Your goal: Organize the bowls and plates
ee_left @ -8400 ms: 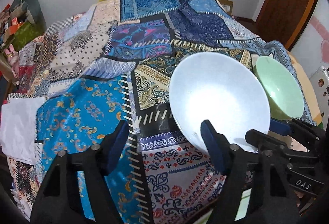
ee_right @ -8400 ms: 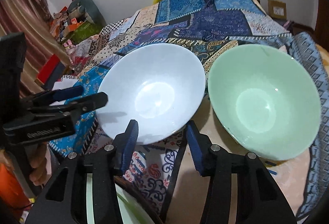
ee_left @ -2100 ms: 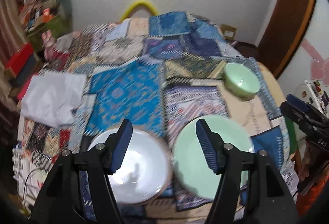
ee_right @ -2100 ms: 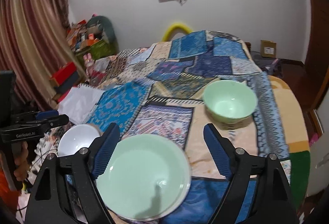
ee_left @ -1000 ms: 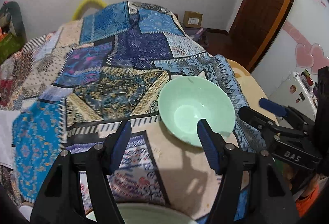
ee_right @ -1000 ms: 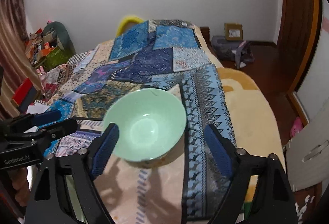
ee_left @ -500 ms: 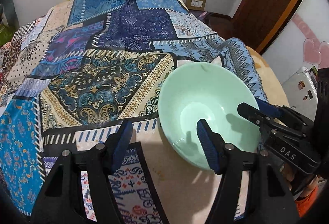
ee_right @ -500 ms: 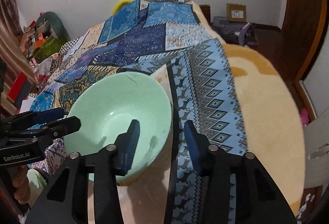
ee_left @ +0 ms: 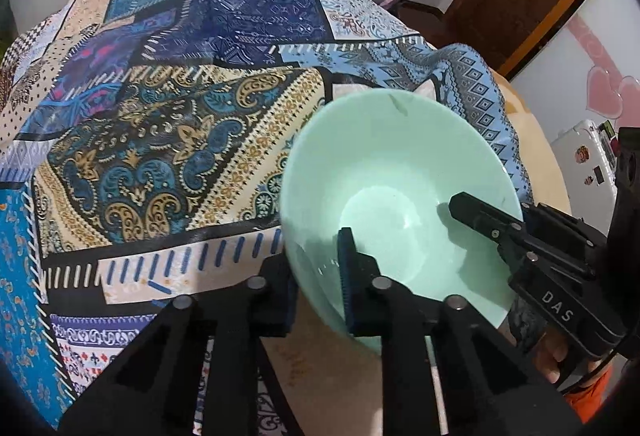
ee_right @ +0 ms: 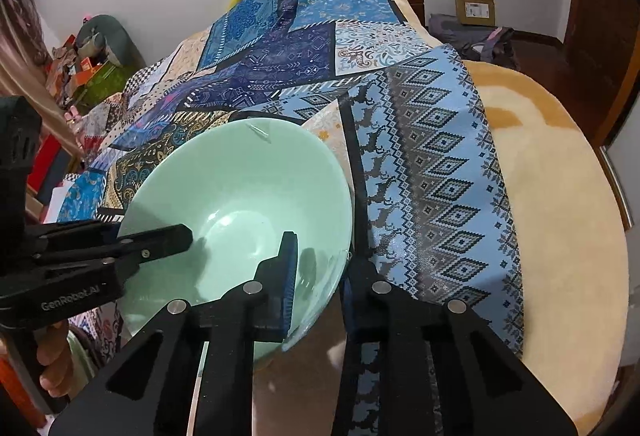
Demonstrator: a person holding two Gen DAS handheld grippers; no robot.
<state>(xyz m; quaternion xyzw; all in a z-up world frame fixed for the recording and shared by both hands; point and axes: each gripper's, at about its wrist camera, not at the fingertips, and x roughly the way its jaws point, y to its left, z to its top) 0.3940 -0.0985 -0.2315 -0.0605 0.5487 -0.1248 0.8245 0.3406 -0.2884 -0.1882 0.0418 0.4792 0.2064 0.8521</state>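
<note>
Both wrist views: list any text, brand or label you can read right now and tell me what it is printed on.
"DAS": white letters on the body of the right gripper, seen in the left wrist view.
"GenRobot.AI": pale letters on the body of the left gripper, seen in the right wrist view.
Label on the cardboard box by the wall: too small to read.
Stickers on the white appliance: too blurred to read.
The green bowl carries no text.
</note>
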